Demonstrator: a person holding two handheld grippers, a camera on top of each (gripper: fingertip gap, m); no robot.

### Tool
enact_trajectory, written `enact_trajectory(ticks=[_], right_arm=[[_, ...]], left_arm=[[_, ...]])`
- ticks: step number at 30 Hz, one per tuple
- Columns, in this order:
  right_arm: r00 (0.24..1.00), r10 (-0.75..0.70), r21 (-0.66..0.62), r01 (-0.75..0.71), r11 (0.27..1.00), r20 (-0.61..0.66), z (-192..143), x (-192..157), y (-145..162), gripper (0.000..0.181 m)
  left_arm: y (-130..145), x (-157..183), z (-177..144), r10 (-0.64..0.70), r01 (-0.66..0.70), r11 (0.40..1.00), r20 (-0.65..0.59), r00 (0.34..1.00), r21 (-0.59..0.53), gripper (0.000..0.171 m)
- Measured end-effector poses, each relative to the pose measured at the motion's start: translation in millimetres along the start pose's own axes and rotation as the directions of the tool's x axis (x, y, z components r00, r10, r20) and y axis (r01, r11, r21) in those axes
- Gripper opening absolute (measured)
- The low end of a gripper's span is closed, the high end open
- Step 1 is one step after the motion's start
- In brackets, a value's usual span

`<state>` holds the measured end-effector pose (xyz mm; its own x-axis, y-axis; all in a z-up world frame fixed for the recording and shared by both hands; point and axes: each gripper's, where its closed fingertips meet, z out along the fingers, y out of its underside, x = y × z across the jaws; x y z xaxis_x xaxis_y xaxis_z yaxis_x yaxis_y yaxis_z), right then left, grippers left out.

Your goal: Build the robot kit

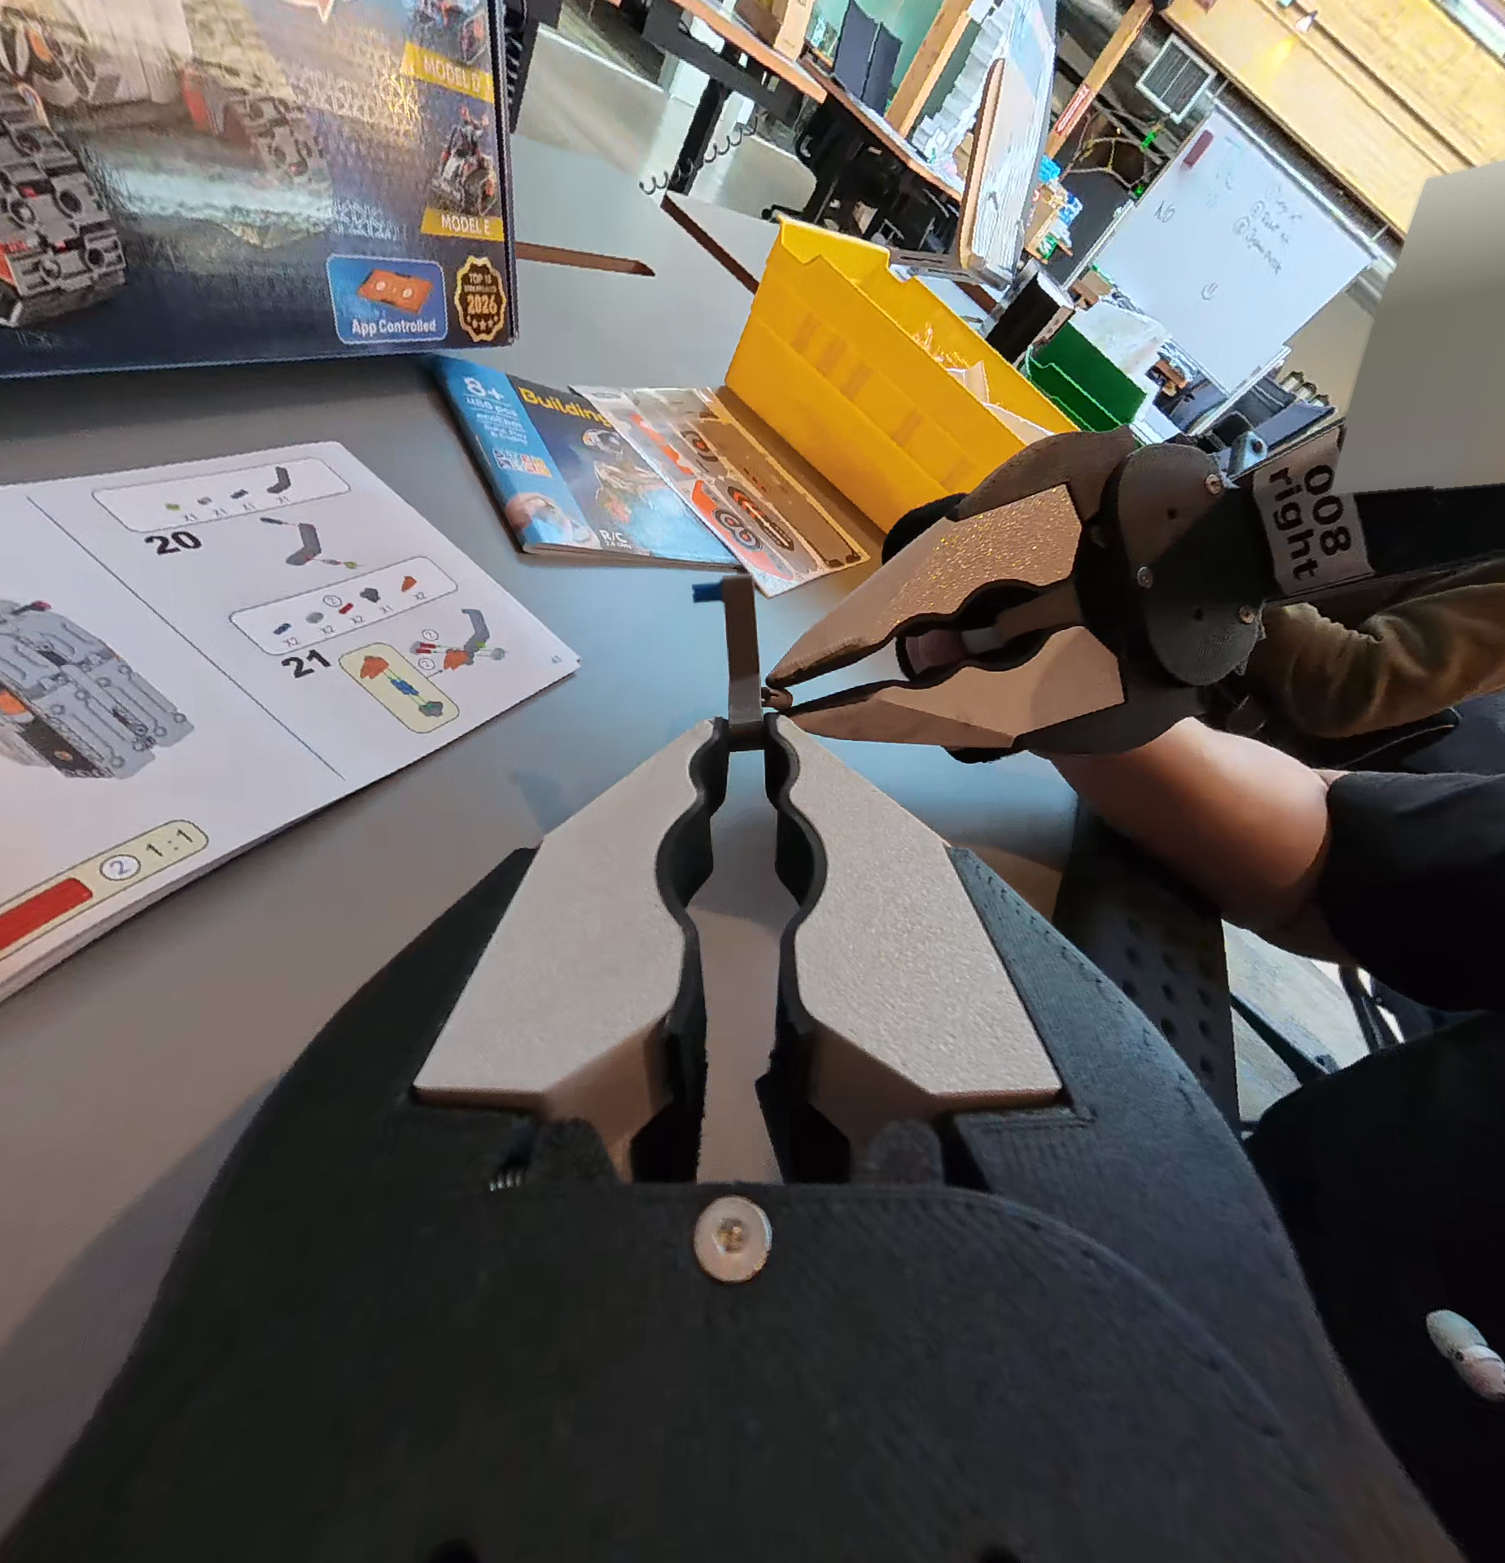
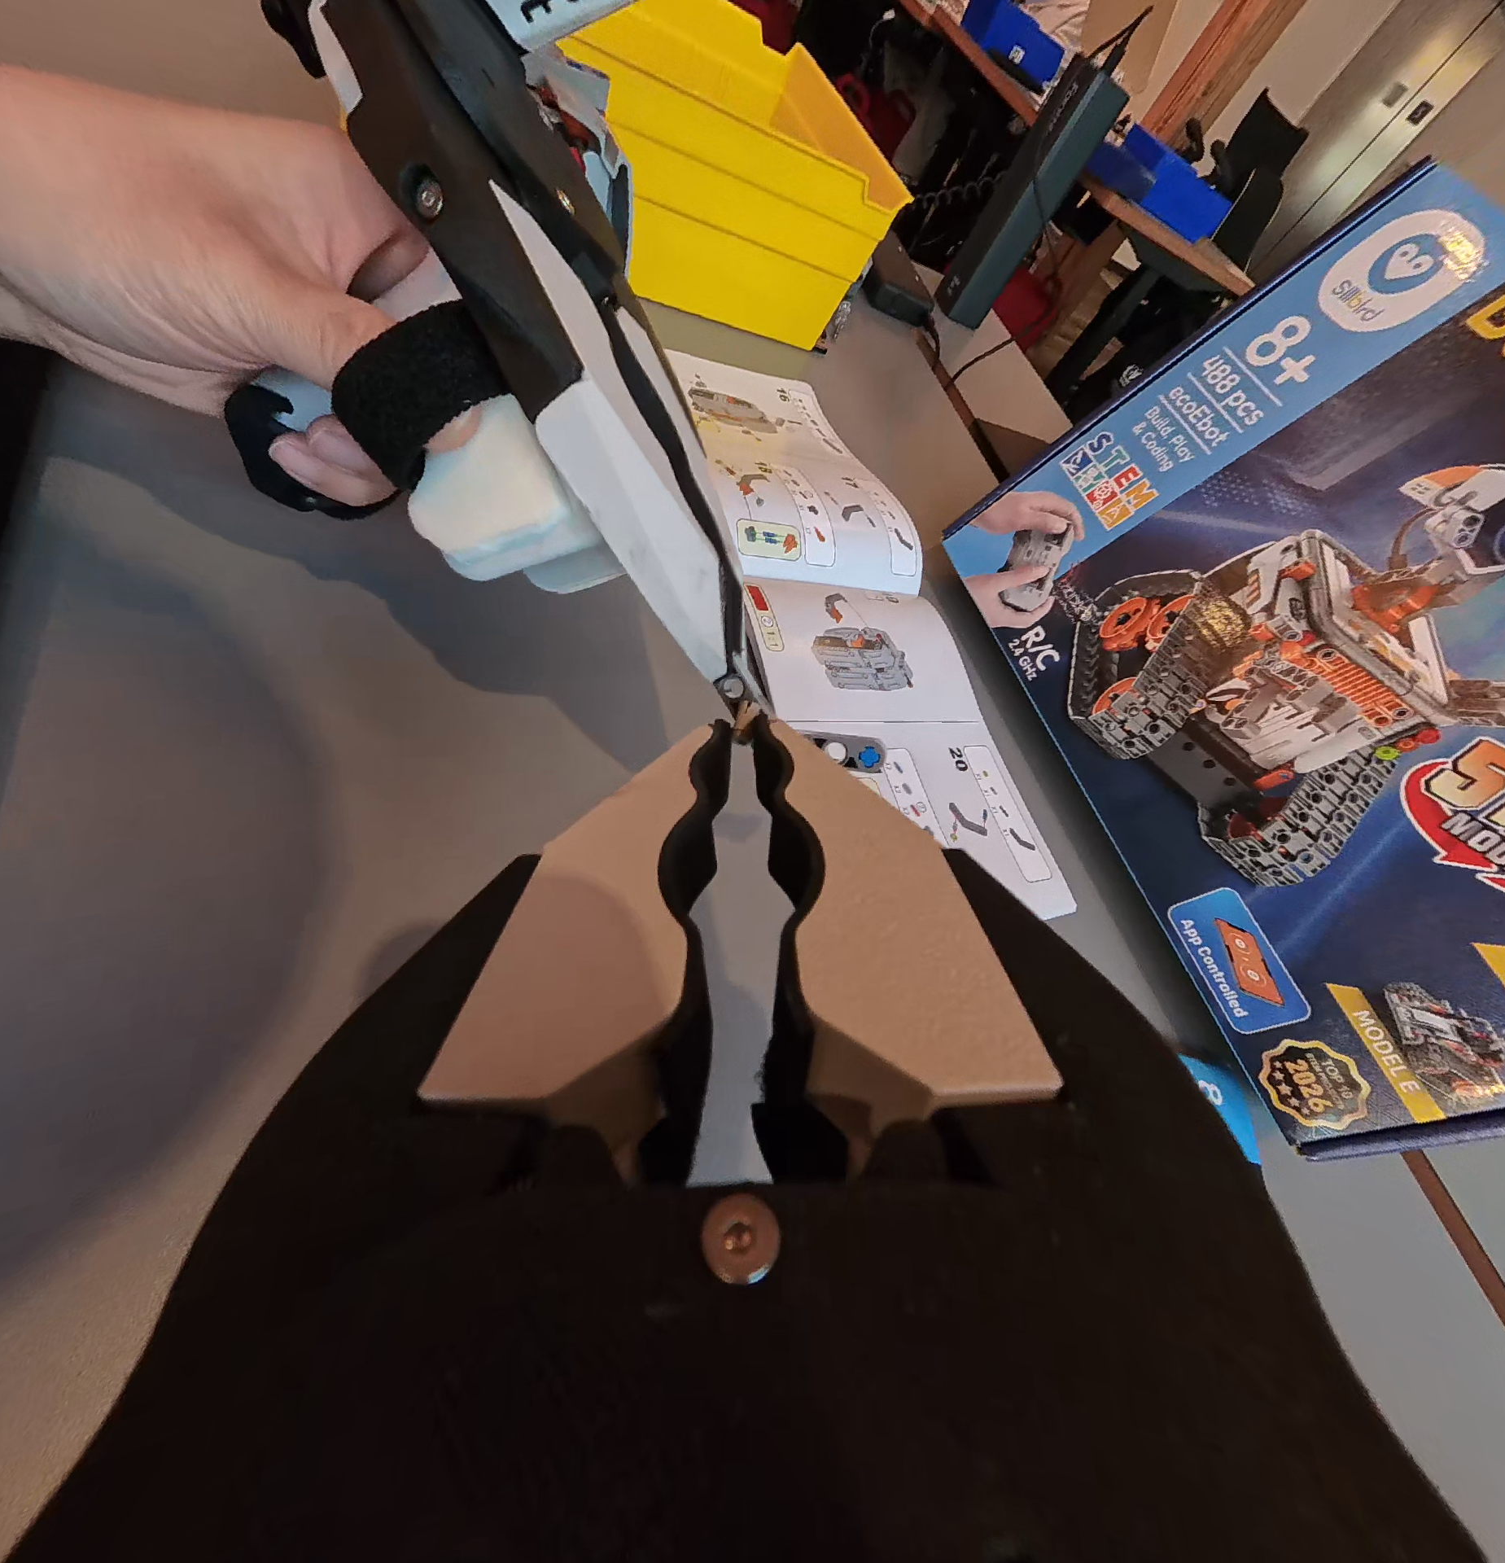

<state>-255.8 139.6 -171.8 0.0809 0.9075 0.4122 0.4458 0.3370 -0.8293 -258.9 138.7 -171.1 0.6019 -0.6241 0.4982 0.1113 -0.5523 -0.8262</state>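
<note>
In the left wrist view, the left gripper (image 1: pixel 742 729) pinches the foot of a dark grey angled beam (image 1: pixel 742 655), holding it upright above the grey table (image 1: pixel 224 1099) so the right gripper (image 1: pixel 772 695), coming in level from the right, can present a small pin (image 1: pixel 774 695) at its side. In the right wrist view, the right gripper's (image 2: pixel 738 729) jaws are nearly closed on that tiny piece, and the left gripper (image 2: pixel 736 677) slants down from the far left, held by a hand (image 2: pixel 182 254). An open instruction booklet (image 2: pixel 859 643) lies just beyond.
</note>
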Motion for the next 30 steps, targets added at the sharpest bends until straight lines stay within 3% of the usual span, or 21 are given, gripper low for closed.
enact_trajectory(ticks=[12,23,30], right_arm=[[0.999,-0.026,0.009,0.026,1.0,-0.035,-5,5,-4,0.005],[0.999,-0.038,0.0,0.038,0.999,-0.037,-5,5,-4,0.005],[0.986,-0.152,-0.05,0.149,0.988,-0.065,-4,3,-1,0.005]], left_arm=[[-5,6,1,0.02,-0.02,1.0,-0.009,1.0,0.02,0.006],[5,4,5,0.134,-0.131,0.99,0.055,0.989,-0.059,0.006],[6,-2,5,0.018,-0.015,0.999,0.048,0.999,-0.05,0.006]])
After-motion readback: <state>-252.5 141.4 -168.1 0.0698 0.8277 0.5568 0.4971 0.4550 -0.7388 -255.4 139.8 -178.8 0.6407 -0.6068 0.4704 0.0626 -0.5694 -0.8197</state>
